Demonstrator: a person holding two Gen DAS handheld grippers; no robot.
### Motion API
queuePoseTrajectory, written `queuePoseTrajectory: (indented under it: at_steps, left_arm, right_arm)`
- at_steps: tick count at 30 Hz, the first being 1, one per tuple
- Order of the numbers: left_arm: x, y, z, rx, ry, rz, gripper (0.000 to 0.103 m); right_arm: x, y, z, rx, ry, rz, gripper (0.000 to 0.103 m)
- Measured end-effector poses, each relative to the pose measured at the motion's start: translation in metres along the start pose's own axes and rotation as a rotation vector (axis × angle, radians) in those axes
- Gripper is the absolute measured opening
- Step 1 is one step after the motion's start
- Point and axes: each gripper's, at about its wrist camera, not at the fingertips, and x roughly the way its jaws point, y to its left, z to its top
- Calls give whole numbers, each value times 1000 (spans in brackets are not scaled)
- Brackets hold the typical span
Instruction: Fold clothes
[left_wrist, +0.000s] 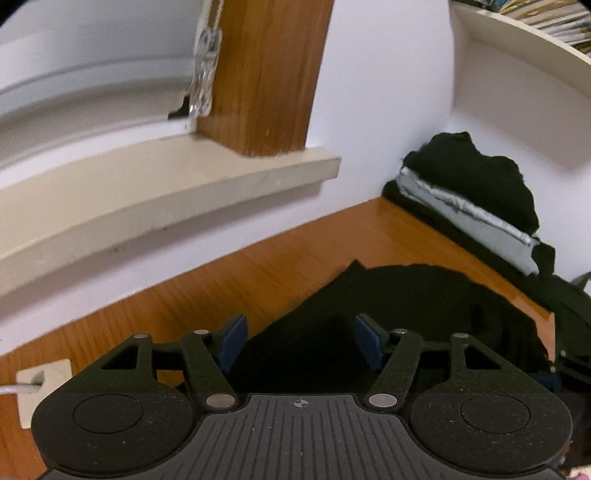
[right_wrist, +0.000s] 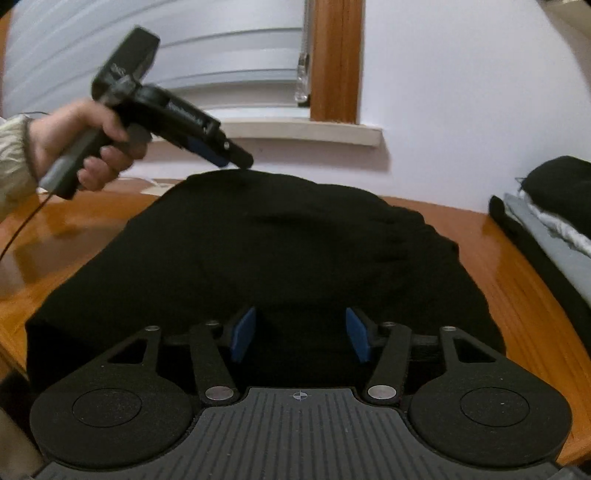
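A black garment (right_wrist: 277, 240) lies folded flat on the wooden table (right_wrist: 517, 295), filling the middle of the right wrist view. My right gripper (right_wrist: 301, 332) hovers over its near edge, blue pads apart, nothing pressed between them. In the same view a hand (right_wrist: 88, 147) holds my left gripper (right_wrist: 236, 159), tilted down with its tips at the garment's far left edge. In the left wrist view, the left gripper (left_wrist: 301, 339) stands open above a corner of the black garment (left_wrist: 406, 306); cloth shows below the gap, not pinched.
A stack of folded black and grey clothes (left_wrist: 472, 192) sits against the wall at the table's right. A beige window sill (left_wrist: 166, 192) and a wooden frame post (left_wrist: 266, 74) run behind. A wall socket (left_wrist: 44, 387) with a cable is at the left.
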Motion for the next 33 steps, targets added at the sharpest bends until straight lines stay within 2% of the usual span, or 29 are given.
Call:
queuePoseTrajectory:
  at_steps: [2,4,6,7,9,12,13,14,15,17,20,21,23,25,26,30,33]
  left_arm:
    - [4,1,4,5,5,-27,68]
    - [11,-4,11,28,13,-59,68]
    - [20,-11,20,56,25,-103,68]
    - [26,-16,25,76,31,-123,70]
    - [40,-27,35,124,42,-152,71]
    - [65,-40,45,158,74,-203,71]
    - [74,-44,48,165,88,-222,71]
    - [84,-48,51,173,102,-240,71]
    - [93,-52,54,182,116,-260,71]
    - [110,-63,56,208,154,-307,70]
    - [123,-80,56,266,203,-338,67]
    - [126,-84,56,282,213,-343,64]
    - [124,-88,54,293,211,-366,35]
    - [112,-90,48,310,169,-359,17]
    - [102,-91,44,317,133,-351,14]
    - [55,-96,22,333,-6,-336,13]
    - [28,-103,-2,352,-26,-342,13]
  right_arm:
    - [-1,-18,2,-5,17,-5,46]
    - [-3,-40,3,-20,41,-66,45]
    - [-6,-69,2,27,56,-79,35]
    - [-5,-81,3,51,62,-80,27]
    - [-5,-93,8,51,78,-97,23]
    - [-7,-104,19,97,70,-86,24]
    - [-8,-106,24,106,60,-83,29]
    - [-9,-107,29,113,48,-85,41]
    - [-8,-107,35,113,34,-103,46]
    - [-4,-106,47,108,17,-131,48]
    - [12,-109,53,113,34,-141,48]
    - [17,-111,52,119,43,-142,48]
    - [29,-115,49,133,60,-144,48]
    - [38,-119,47,148,70,-144,48]
    - [35,-121,46,163,53,-140,48]
    - [23,-130,48,216,-16,-137,48]
    - [11,-135,57,246,-64,-157,48]
